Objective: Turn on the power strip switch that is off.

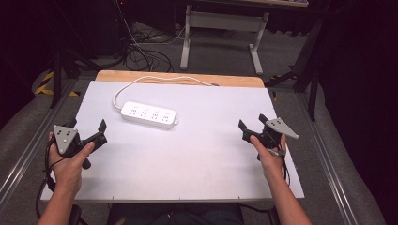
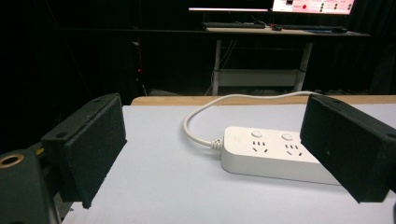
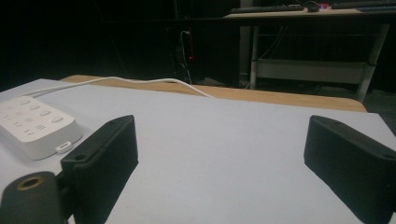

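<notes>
A lab – dark room, desk [image 2: 280, 30] with monitor [image 2: 312, 5], floor cables [image 1: 141, 51].

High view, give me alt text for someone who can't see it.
A white power strip lies on a white table, its cord trailing to the far edge. A person holds the left gripper and right gripper, both open and empty, at either side.

A pale grey counter [image 1: 197, 159] with a bare wooden far edge carries one thing — a white four-outlet power strip [image 1: 149, 115], its white cord [image 1: 141, 80] looping toward that edge.
</notes>
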